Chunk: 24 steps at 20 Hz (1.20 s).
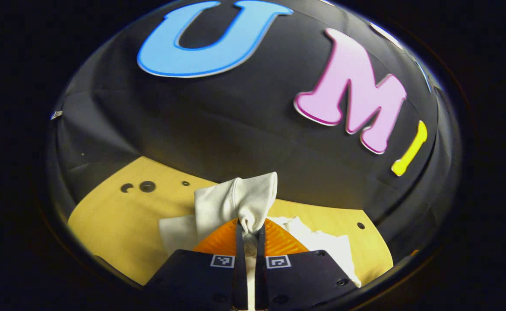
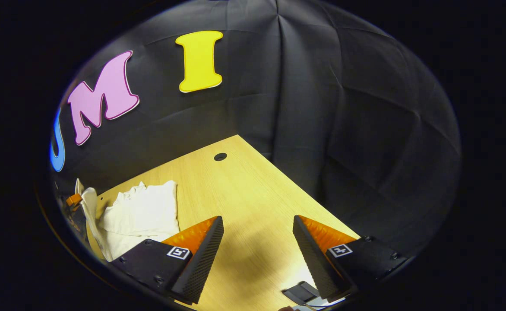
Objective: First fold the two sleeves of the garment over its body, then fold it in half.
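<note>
Across the pale wooden desk (image 2: 253, 190) the white garment (image 2: 143, 214) lay half-gathered, the left hand-held gripper (image 1: 249, 233) clenched on a lifted sleeve (image 1: 240, 201), the right hand-held gripper (image 2: 257, 242) released nearby; halving apparently remained.

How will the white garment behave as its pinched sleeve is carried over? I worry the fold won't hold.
Likely floppy: the sleeve droops over the left gripper, which is shut on it. The white garment looks light and wrinkled on the wooden table, so it may drag or bunch. Slipping seems unlikely.
</note>
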Each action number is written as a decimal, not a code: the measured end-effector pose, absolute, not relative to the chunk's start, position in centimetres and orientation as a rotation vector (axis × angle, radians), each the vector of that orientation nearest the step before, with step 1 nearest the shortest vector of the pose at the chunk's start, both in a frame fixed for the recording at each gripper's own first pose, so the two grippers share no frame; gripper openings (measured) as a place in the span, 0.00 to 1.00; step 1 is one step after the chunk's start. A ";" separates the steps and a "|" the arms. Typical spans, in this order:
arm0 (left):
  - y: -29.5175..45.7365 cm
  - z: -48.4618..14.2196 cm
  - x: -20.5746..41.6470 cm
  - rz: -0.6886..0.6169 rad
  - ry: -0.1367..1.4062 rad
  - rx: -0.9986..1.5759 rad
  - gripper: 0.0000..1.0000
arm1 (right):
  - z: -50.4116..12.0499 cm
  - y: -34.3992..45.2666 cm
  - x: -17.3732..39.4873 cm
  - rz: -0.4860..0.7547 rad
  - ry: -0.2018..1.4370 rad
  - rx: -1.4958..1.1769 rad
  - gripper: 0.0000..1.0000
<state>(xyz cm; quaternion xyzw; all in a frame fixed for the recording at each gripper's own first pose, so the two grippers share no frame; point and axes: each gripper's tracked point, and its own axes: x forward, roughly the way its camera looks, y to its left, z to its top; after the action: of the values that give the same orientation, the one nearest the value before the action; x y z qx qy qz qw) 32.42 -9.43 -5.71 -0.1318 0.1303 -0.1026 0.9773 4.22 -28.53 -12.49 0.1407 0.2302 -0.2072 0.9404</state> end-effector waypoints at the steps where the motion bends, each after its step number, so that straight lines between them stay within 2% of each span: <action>1: -11.3 -6.0 32.5 -0.228 0.270 -0.258 0.12 | -12.6 -28.4 4.2 -0.421 0.474 0.285 0.99; 10: -26.0 -10.7 32.5 -0.362 0.362 -0.198 0.12 | -14.2 -27.3 4.4 -0.428 0.499 0.319 0.99; 12: -28.4 -12.4 32.4 -0.378 0.403 -0.179 0.17 | -14.6 -26.8 4.5 -0.421 0.506 0.320 0.99; 13: -29.5 -13.0 32.0 -0.398 0.422 -0.177 0.23 | -14.7 -26.5 4.5 -0.417 0.509 0.319 0.99; 16: -31.8 -13.3 30.5 -0.456 0.428 -0.156 0.51 | -15.2 -25.7 4.4 -0.397 0.522 0.324 0.99; 17: -31.9 -13.0 29.9 -0.473 0.415 -0.137 0.46 | -15.4 -25.4 4.4 -0.391 0.525 0.330 0.99; 18: -32.1 -12.7 29.2 -0.499 0.400 -0.117 0.59 | -15.8 -25.0 4.4 -0.387 0.530 0.338 0.99; 19: -31.7 -12.5 28.5 -0.514 0.386 -0.093 0.62 | -16.1 -24.6 4.6 -0.379 0.536 0.347 0.99; 20: -30.9 -12.6 28.0 -0.517 0.379 -0.069 0.72 | -16.5 -24.0 4.6 -0.372 0.541 0.356 0.99; 21: -30.0 -12.6 27.2 -0.518 0.375 -0.050 1.00 | -16.8 -23.4 4.8 -0.361 0.549 0.362 0.99; 22: -28.8 -12.8 26.6 -0.514 0.372 -0.036 0.97 | -17.2 -22.7 4.9 -0.349 0.556 0.365 0.99; 24: -25.4 -13.3 24.8 -0.494 0.371 0.000 0.98 | -17.7 -20.8 5.7 -0.311 0.570 0.364 0.99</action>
<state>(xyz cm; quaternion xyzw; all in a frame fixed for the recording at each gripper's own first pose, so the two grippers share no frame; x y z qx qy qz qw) 24.81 -25.39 -13.27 0.0001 0.1825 -0.2432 0.9527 5.70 -20.78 -17.70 0.1780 0.2787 -0.1518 0.9315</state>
